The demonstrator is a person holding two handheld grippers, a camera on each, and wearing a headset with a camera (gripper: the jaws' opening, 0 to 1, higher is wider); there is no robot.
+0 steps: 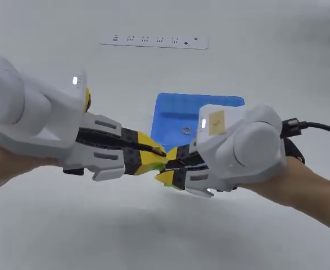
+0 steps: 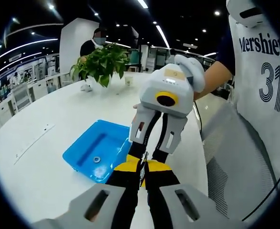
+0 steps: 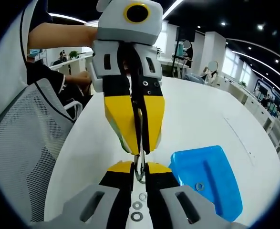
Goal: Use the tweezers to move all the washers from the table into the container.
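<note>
The tweezers (image 3: 139, 175) show at lower centre of the right gripper view as a thin silver sliver pinched from both ends. The right gripper (image 3: 140, 168) rises from the bottom edge with its jaws narrow around the near end. The left gripper (image 3: 140, 149) comes down from the top with its yellow jaws pressed nearly together on the far part. In the head view the two sets of tips meet nose to nose at mid-frame. This double hold looks like a handover or a re-seating of the tool, so that one gripper ends up with the tweezers pointing outward and free to squeeze. Which gripper is meant to keep them I cannot tell. Just below the tweezers, at the bottom of the right gripper view, three washers (image 3: 138, 205) lie in a short row on the table (image 3: 211, 114). They show between the right gripper's jaws and are not yet picked up. The container (image 3: 221, 195), a shallow blue tray, lies at lower right, near the row but apart from it. Its open side faces up, so a washer can be dropped straight in. It holds one washer (image 3: 200, 186) on its floor, and nothing else shows inside. By that count, most of the moving seems left to do.
</note>
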